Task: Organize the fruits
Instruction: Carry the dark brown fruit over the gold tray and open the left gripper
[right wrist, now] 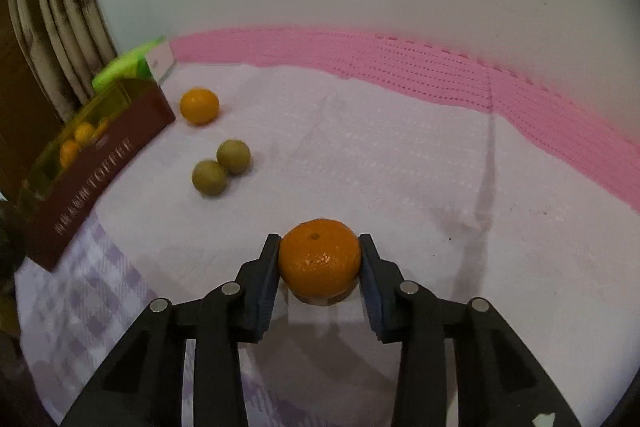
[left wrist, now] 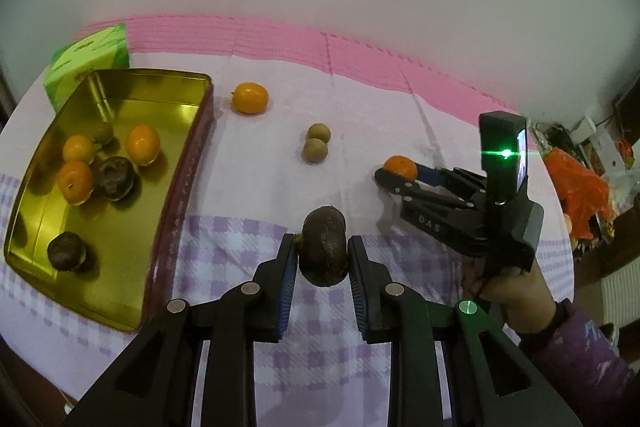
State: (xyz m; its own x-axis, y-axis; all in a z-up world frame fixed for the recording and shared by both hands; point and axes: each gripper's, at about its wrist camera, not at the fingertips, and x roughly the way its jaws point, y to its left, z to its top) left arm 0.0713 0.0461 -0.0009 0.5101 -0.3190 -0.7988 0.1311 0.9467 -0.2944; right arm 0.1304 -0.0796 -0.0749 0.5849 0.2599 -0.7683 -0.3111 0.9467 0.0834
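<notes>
Left wrist: your left tool is clamped on a dark fruit right of the gold tin; carry it over the rim next.
Right wrist: your right tool grips a mandarin on the counter; lift, then tin.

The right gripper pinches a mandarin between both blue pads, the fruit low over the cloth-covered worktop. Ahead and to its left lie two green-brown fruits, touching each other. Farther ahead-left sits an orange fruit, just beside the maroon tin holding more orange fruit.
</notes>
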